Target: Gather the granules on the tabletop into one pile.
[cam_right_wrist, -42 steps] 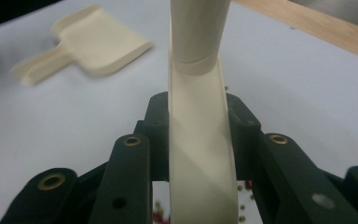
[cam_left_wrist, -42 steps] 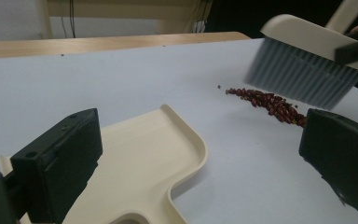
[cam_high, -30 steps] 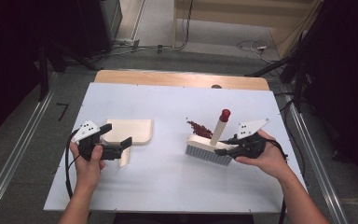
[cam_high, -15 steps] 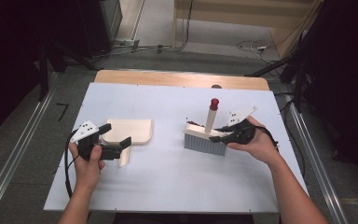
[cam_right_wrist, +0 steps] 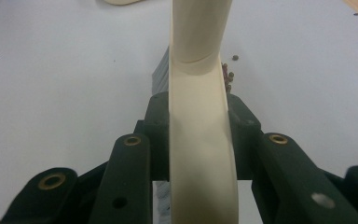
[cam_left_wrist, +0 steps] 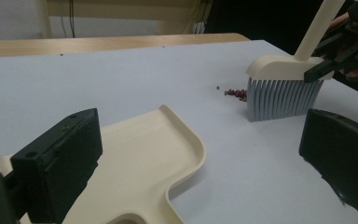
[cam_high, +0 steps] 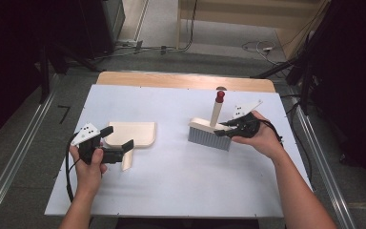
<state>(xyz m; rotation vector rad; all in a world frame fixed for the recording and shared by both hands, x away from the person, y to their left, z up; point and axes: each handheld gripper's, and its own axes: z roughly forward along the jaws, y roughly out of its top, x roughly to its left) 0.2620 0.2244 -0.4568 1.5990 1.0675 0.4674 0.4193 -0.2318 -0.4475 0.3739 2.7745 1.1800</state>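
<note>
Brush [cam_high: 210, 134]: shifted farther back on counter [cam_high: 171, 186], gripped in right claw [cam_high: 225, 129]; red beads [cam_left_wrist: 235, 93] behind bristles. Left claw [cam_high: 120, 150]: released, straddling dustpan [cam_high: 132, 134] handle, unmoved.

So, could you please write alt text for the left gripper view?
A cream dustpan lies on a white table between two open black tongs. Farther off, other tongs grip a brush standing beside small red bits.

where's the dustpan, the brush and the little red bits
dustpan [cam_high: 132, 133], high view, on its flat cream tray.
brush [cam_left_wrist: 279, 97], left gripper view, on its grey bristles.
red bits [cam_left_wrist: 235, 93], left gripper view, on the small pile beside the bristles.
</note>
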